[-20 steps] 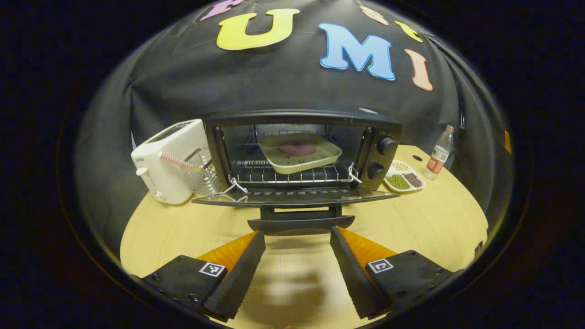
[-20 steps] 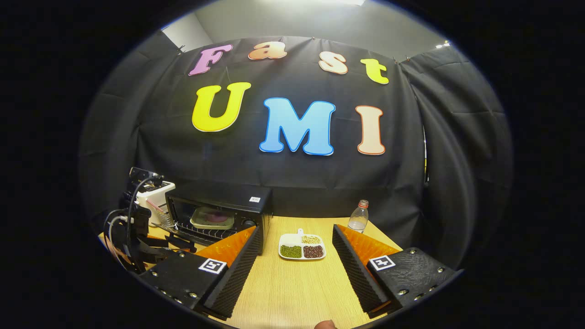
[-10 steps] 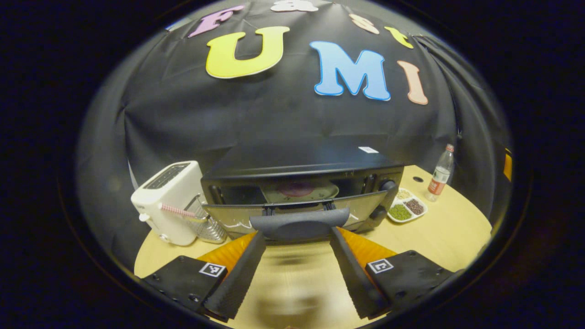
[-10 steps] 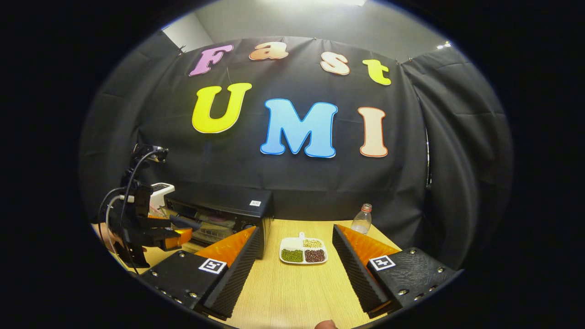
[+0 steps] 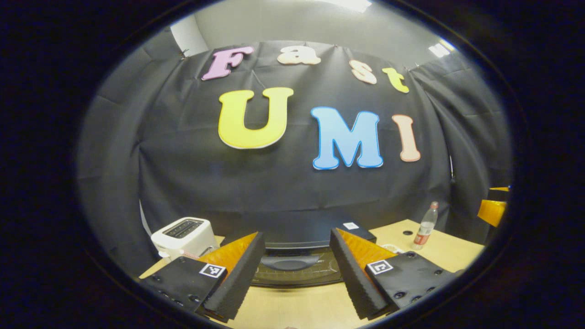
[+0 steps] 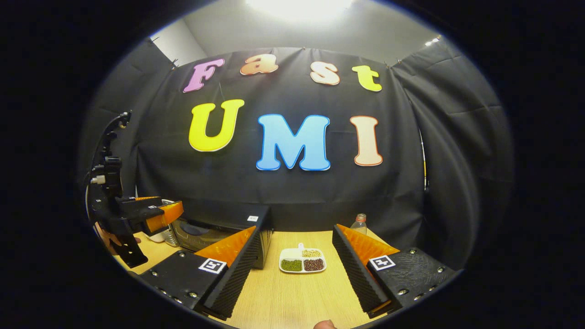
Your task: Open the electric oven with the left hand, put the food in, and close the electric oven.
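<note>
We see the electric oven [image 5: 297, 256] straight ahead in the left gripper view, sitting on the wooden desk [image 5: 438, 249] with its door up against the front and the curved door handle [image 5: 290, 262] showing between our left claw's fingers. The left claw [image 5: 297, 249] is released: its two fingers stand spread apart with the handle in the gap, and we cannot tell whether either finger touches the door. The food is behind the door and we cannot make it out. A white toaster [image 5: 183, 235] stands just beside the oven on one side, and a plastic water bottle [image 5: 424, 226] stands well apart on the other, near the desk's far edge.

In the right gripper view the right claw [image 6: 292, 242] is also released, fingers wide and grasping nothing, held above the desk. Between its fingers, farther off, lies a white divided dish [image 6: 302, 261] with green, dark red and pale beans in its three compartments. The oven appears at the left of that view with the left claw raised in front of it, a hand [image 6: 112, 240] gripping its handle below.
</note>
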{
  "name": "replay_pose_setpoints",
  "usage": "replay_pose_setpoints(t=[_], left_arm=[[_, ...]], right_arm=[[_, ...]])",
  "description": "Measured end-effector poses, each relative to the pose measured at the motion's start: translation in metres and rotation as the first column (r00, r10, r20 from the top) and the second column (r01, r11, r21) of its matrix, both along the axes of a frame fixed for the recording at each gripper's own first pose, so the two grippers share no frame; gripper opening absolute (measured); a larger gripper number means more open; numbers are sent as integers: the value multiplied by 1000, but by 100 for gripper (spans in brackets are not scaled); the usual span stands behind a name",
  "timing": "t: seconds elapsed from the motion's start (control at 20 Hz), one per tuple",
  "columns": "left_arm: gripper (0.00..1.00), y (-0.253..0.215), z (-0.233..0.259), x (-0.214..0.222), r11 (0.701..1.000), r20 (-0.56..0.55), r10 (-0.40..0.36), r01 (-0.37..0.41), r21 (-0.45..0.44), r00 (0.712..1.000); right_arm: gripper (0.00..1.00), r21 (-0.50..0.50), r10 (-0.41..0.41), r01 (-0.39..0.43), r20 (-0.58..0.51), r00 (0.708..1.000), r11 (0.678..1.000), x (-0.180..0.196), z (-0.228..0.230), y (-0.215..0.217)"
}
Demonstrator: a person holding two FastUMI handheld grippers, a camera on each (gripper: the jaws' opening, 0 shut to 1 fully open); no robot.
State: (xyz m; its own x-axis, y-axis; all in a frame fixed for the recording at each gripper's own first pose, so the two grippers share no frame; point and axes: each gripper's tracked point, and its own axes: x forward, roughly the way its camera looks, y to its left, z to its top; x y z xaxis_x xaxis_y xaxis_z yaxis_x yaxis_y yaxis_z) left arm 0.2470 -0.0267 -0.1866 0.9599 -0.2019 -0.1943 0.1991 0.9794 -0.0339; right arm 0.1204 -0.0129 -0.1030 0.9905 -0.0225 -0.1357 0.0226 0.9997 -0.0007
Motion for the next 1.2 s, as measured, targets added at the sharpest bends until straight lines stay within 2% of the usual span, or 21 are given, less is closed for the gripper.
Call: replay_pose_setpoints(t=[0.25, 0.3, 0.45, 0.65, 0.75, 1.05, 1.1, 1.2], left_arm=[[100, -9, 54, -68, 998, 45, 54, -52, -31, 998], [96, -10, 62, -85, 997, 52, 65, -64, -31, 996], [100, -17, 81, -130, 997, 58, 78, -77, -20, 995], [96, -14, 109, -179, 992, 102, 124, -126, 6, 987], [100, -12, 120, -203, 990, 113, 135, -137, 12, 984], [100, 16, 132, -240, 985, 112, 175, -173, -28, 978], [96, 19, 134, -242, 986, 113, 168, -166, -27, 979], [100, 24, 140, -241, 988, 134, 155, -156, -4, 979]], right_arm=[[98, 84, 67, -70, 46, 997, 994, -31, 42, -19], [98, 86, 64, -69, 55, 996, 994, -40, 47, -27], [98, 78, 63, -68, 69, 996, 995, -67, 55, -47], [98, 25, 68, -71, 113, 991, 997, -97, 58, -63], [98, 27, 77, -80, 101, 992, 996, -112, 55, -63], [98, 59, 90, -97, 112, 990, 994, -130, 61, -52], [98, 70, 92, -100, 109, 990, 993, -131, 63, -49], [98, 76, 98, -108, 123, 988, 991, -133, 73, -43]])
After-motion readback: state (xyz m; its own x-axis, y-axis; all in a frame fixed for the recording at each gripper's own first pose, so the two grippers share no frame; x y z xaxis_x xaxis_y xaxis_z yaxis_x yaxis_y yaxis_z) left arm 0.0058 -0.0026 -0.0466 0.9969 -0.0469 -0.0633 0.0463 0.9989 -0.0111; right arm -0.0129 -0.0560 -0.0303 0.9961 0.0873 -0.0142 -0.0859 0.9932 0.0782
